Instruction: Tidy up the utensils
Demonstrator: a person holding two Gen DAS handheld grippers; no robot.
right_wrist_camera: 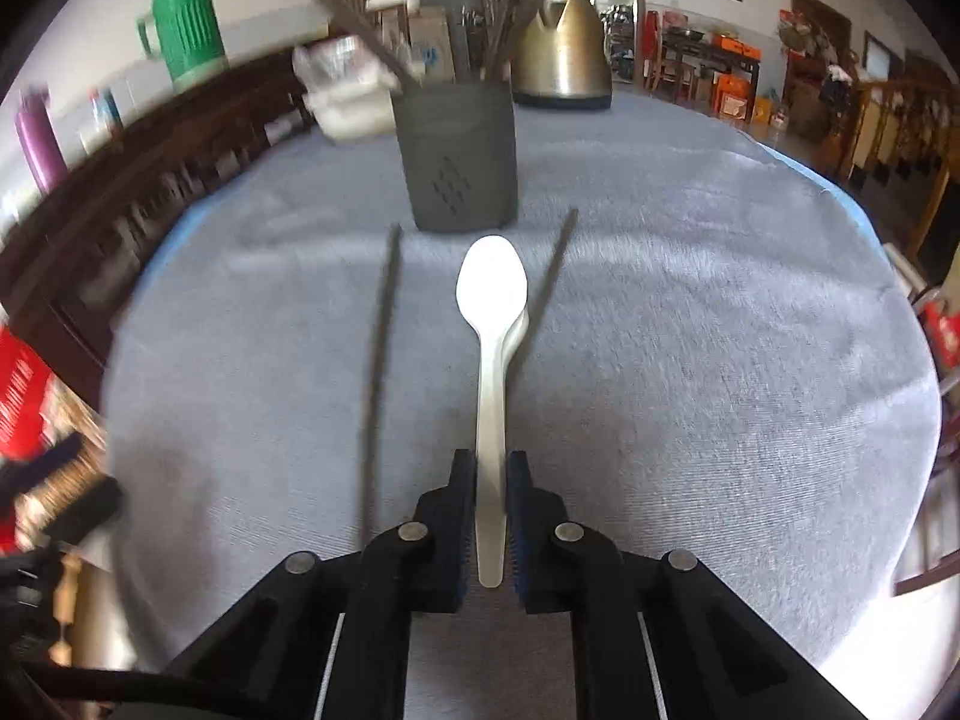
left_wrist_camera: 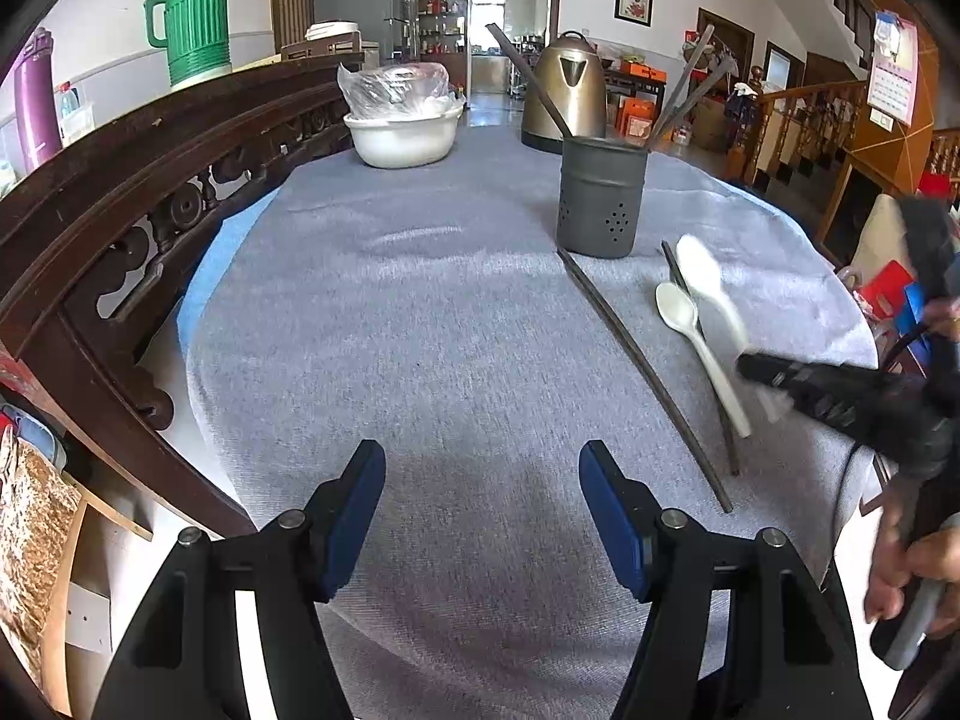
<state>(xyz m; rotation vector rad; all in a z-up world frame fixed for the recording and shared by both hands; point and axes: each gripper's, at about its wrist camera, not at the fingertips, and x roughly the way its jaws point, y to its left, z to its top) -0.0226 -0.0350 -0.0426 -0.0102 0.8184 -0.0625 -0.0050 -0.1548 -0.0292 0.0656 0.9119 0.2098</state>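
Note:
A grey utensil holder (left_wrist_camera: 603, 198) (right_wrist_camera: 459, 162) with several dark chopsticks in it stands on the grey tablecloth. In front of it lie two white spoons (left_wrist_camera: 702, 273) (left_wrist_camera: 677, 306) and two loose dark chopsticks (left_wrist_camera: 642, 372) (right_wrist_camera: 378, 384) (right_wrist_camera: 555, 264). My right gripper (right_wrist_camera: 492, 498) (left_wrist_camera: 750, 363) is shut on the handle of the farther white spoon (right_wrist_camera: 492, 282); the other spoon (right_wrist_camera: 519, 327) peeks out from under it. My left gripper (left_wrist_camera: 483, 516) hangs open over bare cloth, left of the utensils, with nothing between its fingers.
A brass kettle (left_wrist_camera: 567, 90) and a white bowl (left_wrist_camera: 405, 135) with a plastic bag stand at the table's far end. A carved dark wooden rail (left_wrist_camera: 150, 180) runs along the left edge, with a green thermos (left_wrist_camera: 195, 18) behind it. A person's hand (left_wrist_camera: 912, 576) holds the right gripper.

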